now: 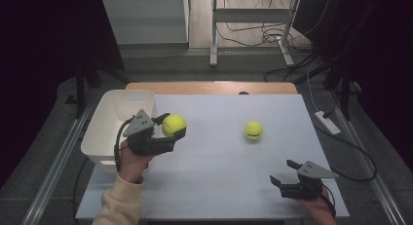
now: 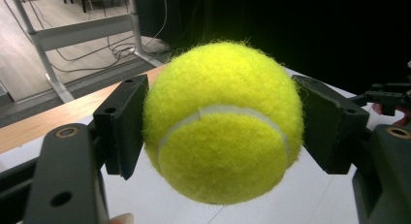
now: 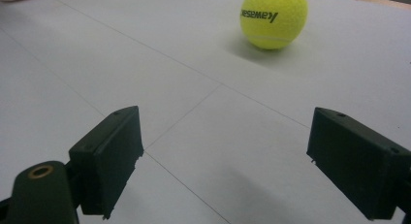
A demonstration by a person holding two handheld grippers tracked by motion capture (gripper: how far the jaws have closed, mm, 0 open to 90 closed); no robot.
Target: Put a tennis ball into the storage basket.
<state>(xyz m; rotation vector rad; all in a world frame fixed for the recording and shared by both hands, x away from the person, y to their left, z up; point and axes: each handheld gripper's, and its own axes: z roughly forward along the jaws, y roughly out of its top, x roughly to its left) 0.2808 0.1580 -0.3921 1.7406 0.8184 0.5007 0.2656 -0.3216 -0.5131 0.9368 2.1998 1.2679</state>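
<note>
Your left gripper (image 1: 168,126) clamps ball (image 1: 174,125) between both jaws — held above table (image 1: 219,186), beside white bin (image 1: 104,132). Your right gripper (image 1: 285,172) — jaws wide, nothing between; second ball (image 1: 253,131) well ahead.

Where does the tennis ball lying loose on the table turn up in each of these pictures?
High view: loose tennis ball right of centre on the white table.
Right gripper view: top, right of centre, ahead of the open jaws.
Left gripper view: not in it; the held ball is another.
Shared landmark: the white table.
</note>
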